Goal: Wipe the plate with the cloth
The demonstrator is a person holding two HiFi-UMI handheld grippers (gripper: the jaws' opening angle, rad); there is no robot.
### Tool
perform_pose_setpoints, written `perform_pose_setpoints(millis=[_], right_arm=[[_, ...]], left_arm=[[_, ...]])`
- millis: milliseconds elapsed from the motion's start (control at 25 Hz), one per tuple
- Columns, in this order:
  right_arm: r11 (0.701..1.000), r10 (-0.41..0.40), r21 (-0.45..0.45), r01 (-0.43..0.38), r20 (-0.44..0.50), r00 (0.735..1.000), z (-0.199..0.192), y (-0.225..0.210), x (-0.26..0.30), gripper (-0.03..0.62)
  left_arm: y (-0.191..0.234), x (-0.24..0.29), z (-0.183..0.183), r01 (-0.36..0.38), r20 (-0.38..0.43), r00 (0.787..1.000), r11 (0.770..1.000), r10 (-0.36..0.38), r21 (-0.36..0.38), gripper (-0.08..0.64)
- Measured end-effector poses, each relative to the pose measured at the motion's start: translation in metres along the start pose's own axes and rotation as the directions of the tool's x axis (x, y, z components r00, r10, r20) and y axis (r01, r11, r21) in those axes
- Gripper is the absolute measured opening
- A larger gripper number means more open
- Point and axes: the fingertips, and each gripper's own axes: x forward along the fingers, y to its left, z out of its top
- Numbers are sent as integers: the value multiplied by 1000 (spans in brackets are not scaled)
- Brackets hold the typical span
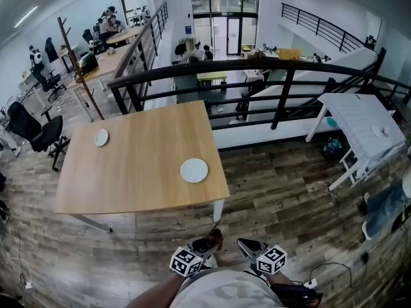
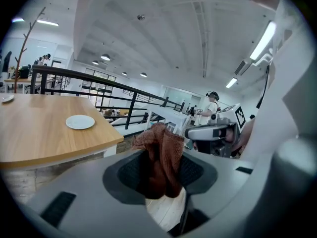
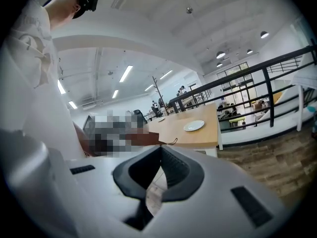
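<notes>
Left hand-held gripper (image 1: 207,244): clenched on the cloth (image 2: 162,150). Its own view shows a rust-brown, open-weave wad pinched between the dark pads and bunched up above the jaw tips. In the head view the cloth is only a small dark-brown lump at the gripper's front.

Right hand-held gripper (image 1: 246,244): jaw tips closed together and gripping nothing. Its own view shows only pale floor through the narrow wedge below the tips.

You hold both grippers low against your torso, side by side, off the desk (image 1: 148,165) and above the plank floor (image 1: 282,185).

The plate (image 1: 194,170) is white, round and bare. It lies flat near the desk's near right corner, well apart from both grippers. A second, smaller-looking plate (image 1: 101,137) lies close to the desk's left edge.

Only the head view shows the whole desk top with both plates together. It also shows the black railing (image 1: 257,66) behind the desk's far edge and a white slatted table (image 1: 356,124) out to the right.

The left gripper view looks across the desk from its near right corner. It shows the near plate, a sliver of the far one at the picture's left edge, and your right gripper with its marker cube (image 2: 240,116). A person (image 2: 212,103) stands in the distance.

The right gripper view shows the desk's end with one plate on it. A strip of the brown cloth runs beside a mosaic patch.

Markings: black-and-white square markers on both cubes (image 1: 186,262). They are patterns, not letters.
</notes>
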Motion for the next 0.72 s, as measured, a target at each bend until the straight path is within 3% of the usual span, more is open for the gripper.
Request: perform_pose_setpoints(millis=[280,720], right_arm=[[1000,-21,-12,21,-16,1000,29,-17,49,14],[998,53,-20,-54,-70,996,44,-36,107,13]], left_arm=[[49,4,26,17,16,1000,1000,-17,12,170],[112,-10,45,-90,61,994,995,93,-45,170]])
